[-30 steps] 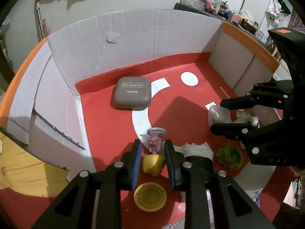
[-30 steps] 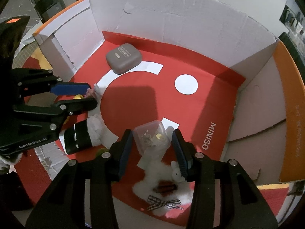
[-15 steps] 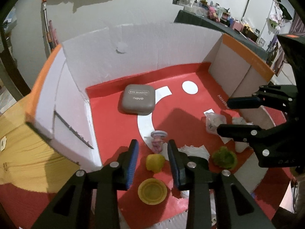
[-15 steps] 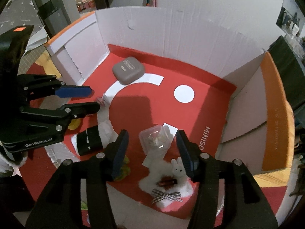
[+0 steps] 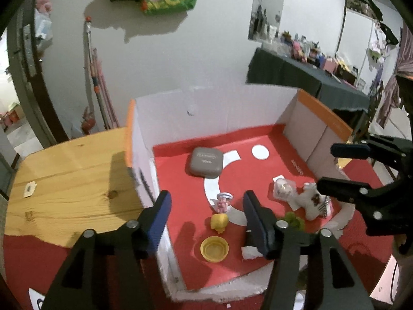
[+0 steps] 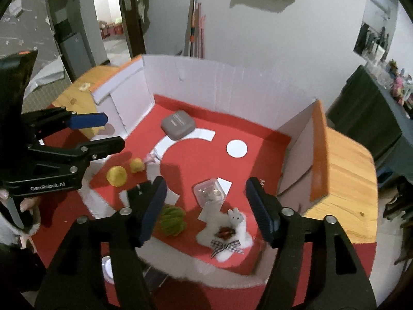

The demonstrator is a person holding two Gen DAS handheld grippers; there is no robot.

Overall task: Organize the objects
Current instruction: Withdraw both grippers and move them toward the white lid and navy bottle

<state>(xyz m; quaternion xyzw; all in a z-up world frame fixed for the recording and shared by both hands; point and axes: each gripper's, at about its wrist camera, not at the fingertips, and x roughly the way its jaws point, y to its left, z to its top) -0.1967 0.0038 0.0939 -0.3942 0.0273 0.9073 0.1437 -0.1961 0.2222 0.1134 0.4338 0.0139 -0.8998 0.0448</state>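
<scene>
A red-floored cardboard box (image 5: 232, 108) with white walls (image 6: 232, 87) holds small objects. In the left wrist view I see a grey eye-shadow case (image 5: 205, 159), a pink figurine (image 5: 223, 202), a yellow toy (image 5: 219, 222), a yellow lid (image 5: 214, 248), a clear plastic case (image 5: 283, 189), a white bunny plush clip (image 5: 308, 201) and a green toy (image 5: 293, 219). In the right wrist view the clear case (image 6: 209, 192), bunny clip (image 6: 227, 230) and green toy (image 6: 171, 219) lie below. My left gripper (image 5: 206, 222) and right gripper (image 6: 206, 211) are open, empty and high above the box.
The box stands on a wooden table (image 5: 64, 175) whose top also shows right of the box (image 6: 346, 170). A black-and-white item (image 6: 136, 193) lies in the box near the front. A dark cluttered table (image 5: 309, 77) stands behind.
Both grippers have opened wider and risen up and back from the box. The yellow toy and the clear case, earlier between the fingers, lie free on the box floor.
</scene>
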